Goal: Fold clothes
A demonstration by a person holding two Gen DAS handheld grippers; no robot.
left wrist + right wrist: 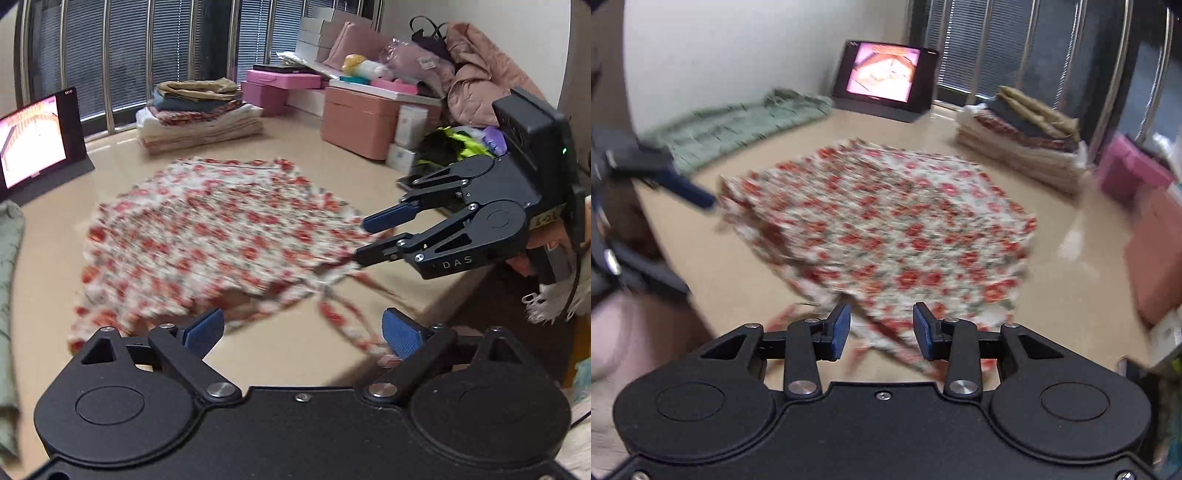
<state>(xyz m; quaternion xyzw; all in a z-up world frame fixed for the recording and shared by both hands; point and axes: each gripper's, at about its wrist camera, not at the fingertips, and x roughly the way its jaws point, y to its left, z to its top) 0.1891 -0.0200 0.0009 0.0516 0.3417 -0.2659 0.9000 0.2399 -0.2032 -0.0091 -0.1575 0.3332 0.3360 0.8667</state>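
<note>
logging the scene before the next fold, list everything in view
floral garment: one, white with red flowers, middle of the table
table: one, beige
folded stack: one, mixed colours, far side by the window
green cloth: one, along the wall edge
screen: one, black, lit pink
storage boxes: several, pink, beside the stack
pink jacket: one, heaped above the boxes
left gripper: black, blue pads, jaws wide apart
right gripper: black, jaws apart over the garment's straps
</note>
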